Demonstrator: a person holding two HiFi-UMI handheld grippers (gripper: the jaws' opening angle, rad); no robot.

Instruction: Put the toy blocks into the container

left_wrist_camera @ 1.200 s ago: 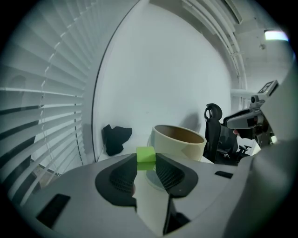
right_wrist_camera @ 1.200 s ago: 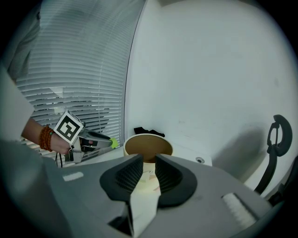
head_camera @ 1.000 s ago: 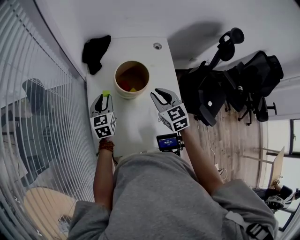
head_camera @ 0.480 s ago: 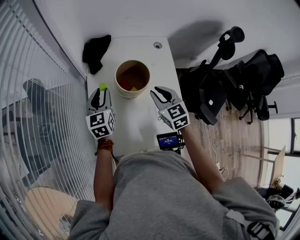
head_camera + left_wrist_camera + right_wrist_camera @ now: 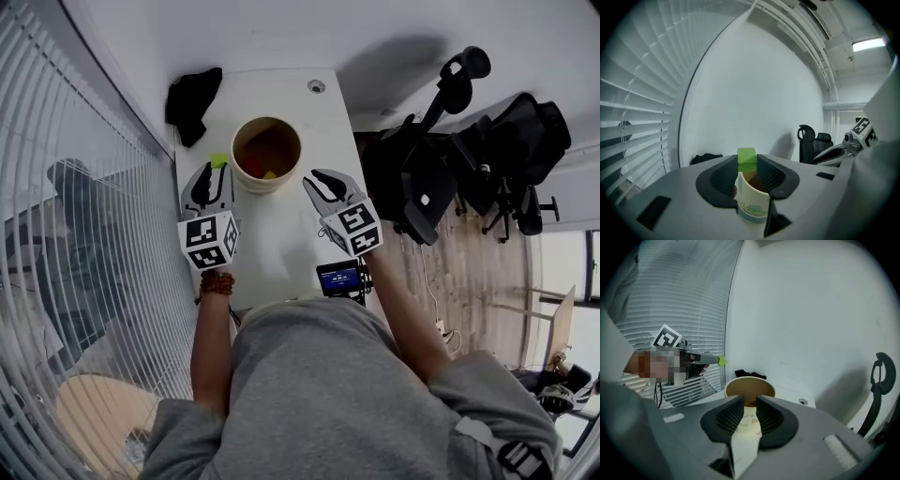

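Left gripper view shows the left gripper [image 5: 748,168] clamped on a green block [image 5: 746,158], with the cup [image 5: 752,200] just beyond its jaws. Head view puts that block just left of the cup's rim, over the table [image 5: 281,239]; a red block [image 5: 250,169] and a yellow block [image 5: 269,175] lie inside the cup. The right gripper [image 5: 323,184] hovers right of the cup, jaws slightly apart, gripping nothing.
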